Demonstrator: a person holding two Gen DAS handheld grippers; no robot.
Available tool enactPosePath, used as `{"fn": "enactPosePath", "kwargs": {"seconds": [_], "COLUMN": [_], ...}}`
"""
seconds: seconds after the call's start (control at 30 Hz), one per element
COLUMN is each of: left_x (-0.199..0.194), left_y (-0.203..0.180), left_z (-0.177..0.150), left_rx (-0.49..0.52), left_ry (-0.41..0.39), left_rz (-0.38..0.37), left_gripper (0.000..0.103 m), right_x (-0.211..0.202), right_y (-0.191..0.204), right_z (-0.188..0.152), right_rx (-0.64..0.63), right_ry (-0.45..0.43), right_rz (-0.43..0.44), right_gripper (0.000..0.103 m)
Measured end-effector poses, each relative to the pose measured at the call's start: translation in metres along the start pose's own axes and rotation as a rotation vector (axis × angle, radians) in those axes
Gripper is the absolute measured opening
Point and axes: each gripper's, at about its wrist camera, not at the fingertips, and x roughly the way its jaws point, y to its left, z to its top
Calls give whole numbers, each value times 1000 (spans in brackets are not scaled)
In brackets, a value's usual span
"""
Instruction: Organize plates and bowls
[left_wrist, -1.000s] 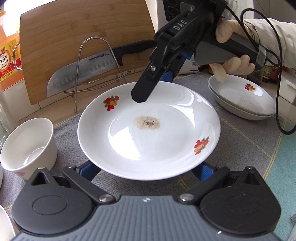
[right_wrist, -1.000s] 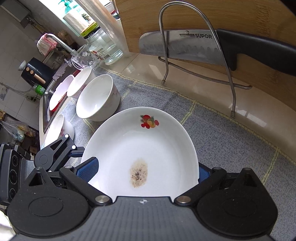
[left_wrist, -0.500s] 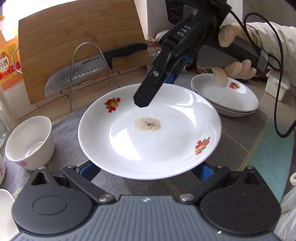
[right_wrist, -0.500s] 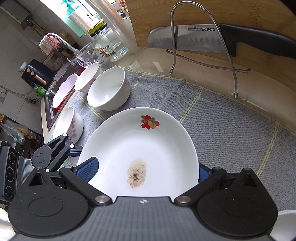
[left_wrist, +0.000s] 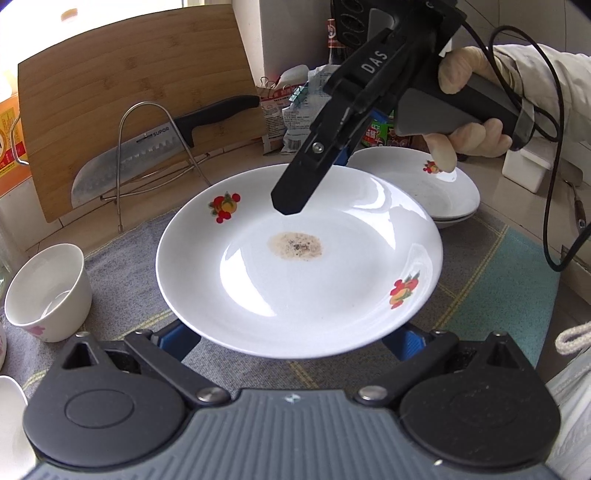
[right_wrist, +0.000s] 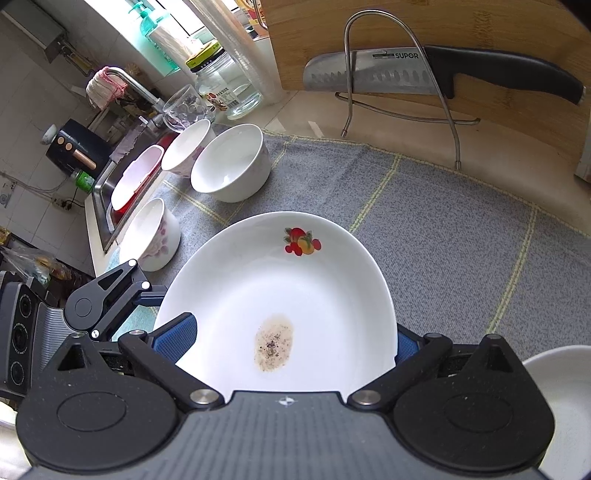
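A white plate (left_wrist: 295, 295) with fruit decals and a brown stain in its middle hangs above the grey mat (left_wrist: 122, 266). My left gripper (left_wrist: 291, 338) is spread wide beneath its near rim, fingertips hidden, and the plate seems to rest on them. My right gripper (left_wrist: 317, 177), held by a hand, has one black finger over the far rim and its blue-padded finger under it. In the right wrist view the plate (right_wrist: 295, 295) lies between the right gripper's (right_wrist: 291, 343) fingers, and the left gripper (right_wrist: 110, 295) reaches under its left edge. Two stacked matching plates (left_wrist: 436, 192) sit just beyond.
White bowls (right_wrist: 229, 166) (right_wrist: 184, 147) (right_wrist: 151, 236) stand at the mat's left end beside a sink (right_wrist: 103, 206). A knife (left_wrist: 147, 147) on a wire stand leans against a wooden cutting board (left_wrist: 129, 74). Food packets (left_wrist: 291, 110) crowd the back.
Both grippers and the plate have travelled right together. The stacked plates are now closer behind the plate, and the bowl and knife stand have drifted left.
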Motion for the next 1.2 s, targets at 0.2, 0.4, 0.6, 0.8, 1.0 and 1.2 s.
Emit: {"fn": "enactPosePath", "kwargs": {"seconds": [0.2, 0.4, 0.6, 0.8, 1.0, 1.2], "left_x": [-4, -1, 6, 16, 29, 44], "left_y": [-12, -23, -37, -61, -81, -92], "left_z": [5, 11, 20, 31, 43, 51], "left_rx": [23, 41, 70, 105, 138, 157], "left_ry": [-2, -5, -7, -14, -18, -15], "left_rz": [-27, -59, -96, -129, -164, -198], "left_gripper": [102, 102, 102, 102, 102, 102], "right_x": [-17, -36, -52, -70, -89, -106], "right_y": [0, -4, -12, -22, -37, -52], "right_z": [-16, -31, -47, -61, -77, -92], "right_rx": [10, 36, 62, 92, 128, 161], "right_ry": [-19, -48, -66, -93, -122, -143], "right_rz": [-20, -35, -56, -83, -110, -126], "right_gripper": [103, 103, 103, 103, 103, 103]}}
